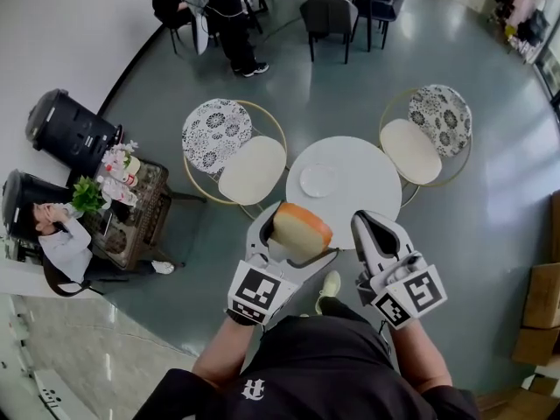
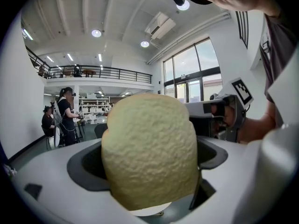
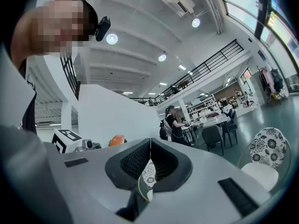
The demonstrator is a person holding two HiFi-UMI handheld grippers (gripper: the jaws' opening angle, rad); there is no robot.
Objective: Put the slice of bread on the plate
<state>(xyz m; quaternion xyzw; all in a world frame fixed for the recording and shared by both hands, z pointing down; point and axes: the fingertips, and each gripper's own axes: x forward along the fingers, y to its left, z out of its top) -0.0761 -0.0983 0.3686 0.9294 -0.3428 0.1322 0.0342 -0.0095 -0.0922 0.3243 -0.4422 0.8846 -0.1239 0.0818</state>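
My left gripper (image 1: 293, 234) is shut on the slice of bread (image 1: 301, 227), held up in the air in front of the round white table (image 1: 363, 199). In the left gripper view the bread (image 2: 150, 150) fills the gap between the jaws, pale crumb side facing the camera. A small white plate (image 1: 318, 180) sits on the table's left part, beyond the bread. My right gripper (image 1: 372, 230) is beside the left one, shut with nothing between its jaws; the jaws (image 3: 149, 164) meet in the right gripper view.
Two chairs with cream seats and patterned backs stand at the table, one left (image 1: 234, 147), one right (image 1: 429, 134). A wicker stand with flowers (image 1: 131, 204) is at the left. People (image 1: 232, 16) stand by tables at the back. Cardboard boxes (image 1: 538, 309) lie at the right.
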